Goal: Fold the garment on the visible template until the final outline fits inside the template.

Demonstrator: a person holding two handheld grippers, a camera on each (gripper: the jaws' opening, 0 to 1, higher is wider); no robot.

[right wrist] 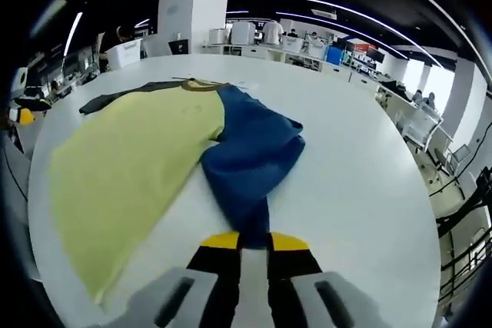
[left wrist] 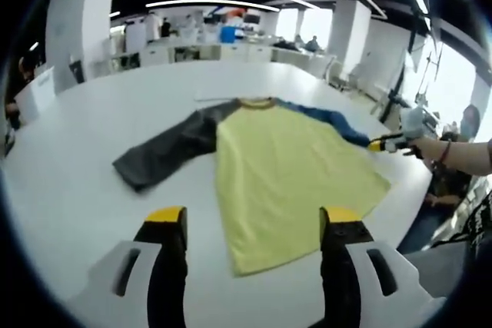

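A: How does the yellow-bodied long-sleeved shirt (left wrist: 288, 167) look?
B: Spread flat on the white round counter (left wrist: 77, 174), one sleeve dark grey (left wrist: 165, 151), the other blue (right wrist: 250, 155) and bunched.
A: And the grippers?
B: The right hand-held gripper (right wrist: 254, 242) is clenched on the blue sleeve's cuff. The left hand-held gripper (left wrist: 254, 217) hovers released just short of the hem.

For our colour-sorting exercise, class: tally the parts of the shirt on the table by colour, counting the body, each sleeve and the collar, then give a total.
Yellow parts: 1, the shirt body
Dark grey parts: 1, the grey sleeve
Blue parts: 1, the blue sleeve, its cuff pinched in the right claw
Mustard-brown parts: 1, the collar
Total: 4
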